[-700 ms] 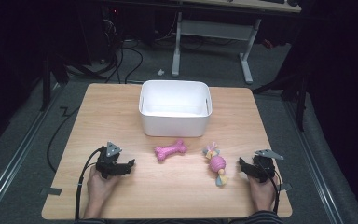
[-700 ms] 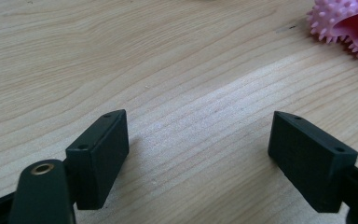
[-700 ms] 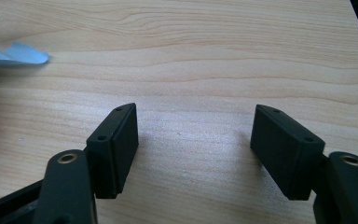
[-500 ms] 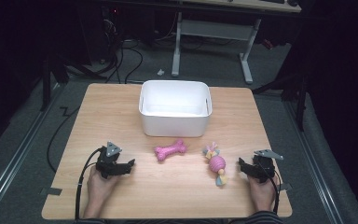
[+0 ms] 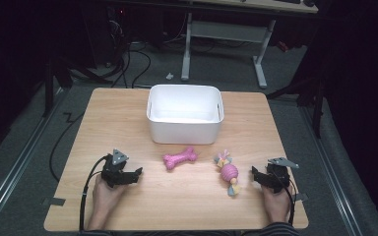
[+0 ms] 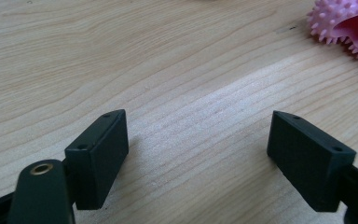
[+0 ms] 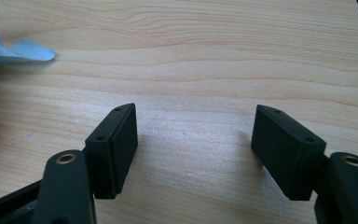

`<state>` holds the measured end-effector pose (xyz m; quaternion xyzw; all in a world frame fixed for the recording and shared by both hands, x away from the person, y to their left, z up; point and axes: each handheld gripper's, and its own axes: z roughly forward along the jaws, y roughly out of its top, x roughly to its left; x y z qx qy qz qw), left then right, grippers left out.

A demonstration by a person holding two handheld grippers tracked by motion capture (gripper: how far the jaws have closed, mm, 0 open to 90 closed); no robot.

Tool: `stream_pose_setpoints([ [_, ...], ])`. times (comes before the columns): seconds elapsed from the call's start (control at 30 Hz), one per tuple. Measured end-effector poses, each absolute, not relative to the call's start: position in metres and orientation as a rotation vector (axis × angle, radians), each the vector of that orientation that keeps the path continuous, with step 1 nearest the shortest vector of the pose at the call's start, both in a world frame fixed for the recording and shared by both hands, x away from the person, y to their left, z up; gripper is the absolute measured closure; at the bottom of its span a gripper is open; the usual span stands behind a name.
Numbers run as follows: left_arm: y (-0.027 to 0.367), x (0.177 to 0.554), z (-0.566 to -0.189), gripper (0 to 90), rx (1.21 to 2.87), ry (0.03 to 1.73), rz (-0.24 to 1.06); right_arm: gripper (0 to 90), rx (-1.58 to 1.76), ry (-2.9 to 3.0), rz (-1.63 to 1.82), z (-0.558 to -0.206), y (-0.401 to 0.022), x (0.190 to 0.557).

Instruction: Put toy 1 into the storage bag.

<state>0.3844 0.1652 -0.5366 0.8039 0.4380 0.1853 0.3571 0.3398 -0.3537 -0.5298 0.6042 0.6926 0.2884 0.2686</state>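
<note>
Nothing looks packed away yet; the white bin (image 5: 185, 118) at the far middle of the table (image 5: 128, 206) appears bare inside, and both toys lie on the wood in front of it. The pink spiky bone (image 5: 180, 158) rests near the left gripper (image 5: 136, 174), whose jaws stand wide apart with nothing between them; the pink rope toy (image 5: 228, 172) lies just beside the right gripper (image 5: 254, 175), likewise spread wide and holding nothing. Judging by this, picking up and dropping both toys into the bin is all still to do.

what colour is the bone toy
Pink, with small nubs; the bone toy shows best in the high view.
</note>
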Motion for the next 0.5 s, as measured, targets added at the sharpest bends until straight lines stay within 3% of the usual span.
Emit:
stream_pose_setpoints([
  [0.5,0.1673,0.3852,-0.5362,24.0,2.065,1.131,0.473,31.7,1.624,1.875,0.78,-0.5297,-0.3538,0.3399],
])
